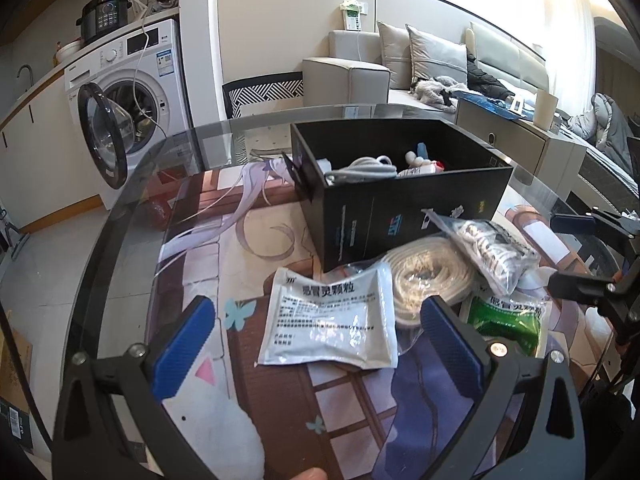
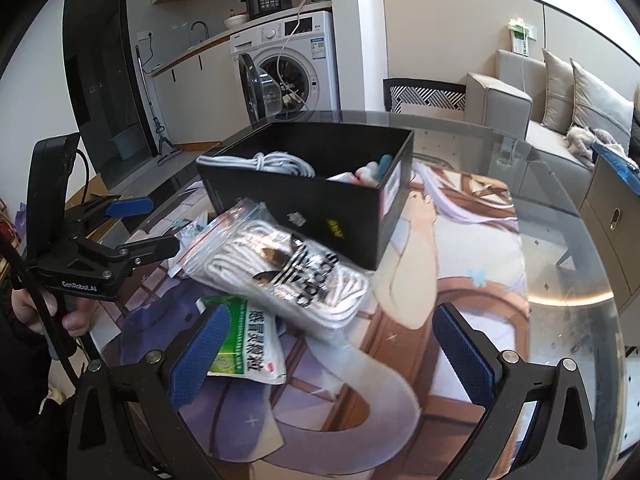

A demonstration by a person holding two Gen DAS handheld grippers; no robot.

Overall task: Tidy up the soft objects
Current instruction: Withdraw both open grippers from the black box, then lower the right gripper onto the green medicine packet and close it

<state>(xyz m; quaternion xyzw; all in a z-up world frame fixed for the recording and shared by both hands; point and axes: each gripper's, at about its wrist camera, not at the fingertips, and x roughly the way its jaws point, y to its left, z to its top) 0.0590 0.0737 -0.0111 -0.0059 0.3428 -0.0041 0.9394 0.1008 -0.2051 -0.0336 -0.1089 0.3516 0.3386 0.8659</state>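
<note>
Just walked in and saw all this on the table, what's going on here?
A person holds two grippers, both open and empty, over soft packets being sorted. The left gripper hovers at the white pouch; the right gripper is near the green pouch and the zip bag. The black box already holds a cable and small items.

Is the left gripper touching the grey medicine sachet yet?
Apart. In the left wrist view the left gripper is wide open, and mat shows between each blue pad and the grey sachet.
</note>
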